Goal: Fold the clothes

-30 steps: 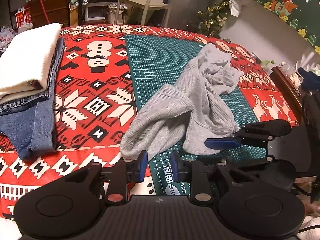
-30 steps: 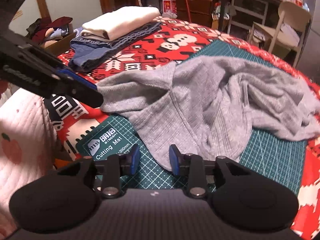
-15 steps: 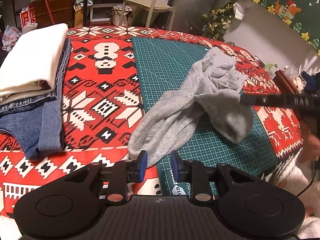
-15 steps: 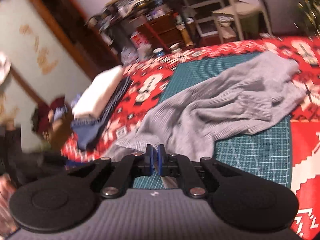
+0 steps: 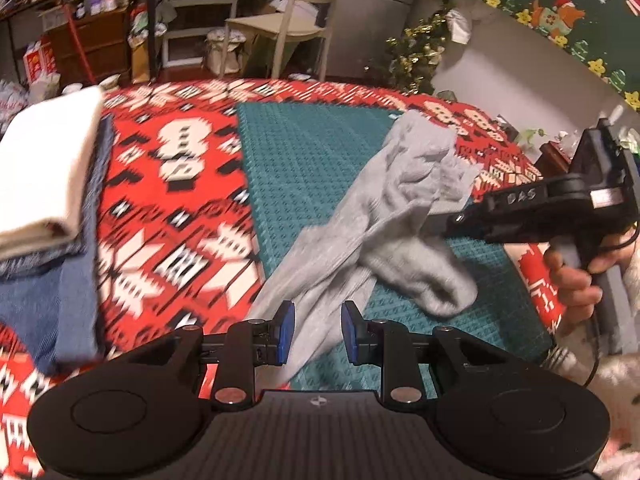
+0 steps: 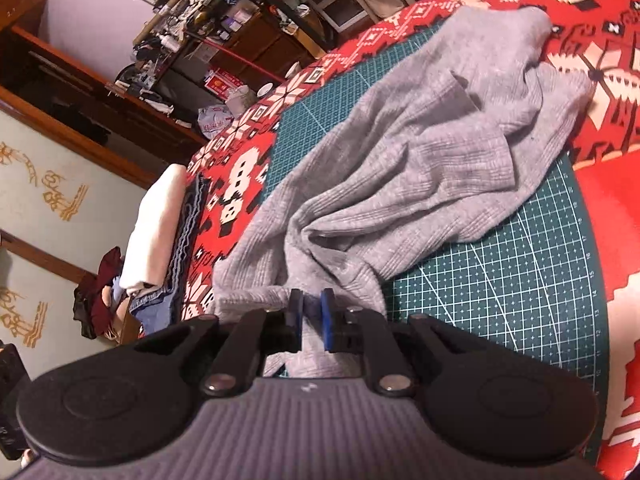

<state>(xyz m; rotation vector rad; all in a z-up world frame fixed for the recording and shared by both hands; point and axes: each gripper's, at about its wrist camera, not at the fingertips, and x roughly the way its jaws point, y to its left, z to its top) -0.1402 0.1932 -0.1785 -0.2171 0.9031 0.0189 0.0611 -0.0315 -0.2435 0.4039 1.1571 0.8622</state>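
Table covered by a red patterned cloth [image 5: 176,216], snowflake and blocky white motifs, with a green cutting mat [image 5: 304,168] laid on it straight ahead of the left gripper [image 5: 314,332]. A crumpled grey ribbed garment [image 5: 400,208] lies mostly on the mat, one end trailing toward the left gripper and its far edge spilling onto the cloth. Far left of that gripper, a folded white garment [image 5: 44,164] sits on top of folded blue denim [image 5: 44,300], and the denim rests on the cloth.

A sweater [image 5: 400,216] is spread on a cutting mat [image 5: 304,160]; folded clothes [image 5: 44,168] are stacked at nine o'clock on the surface [image 5: 172,208].
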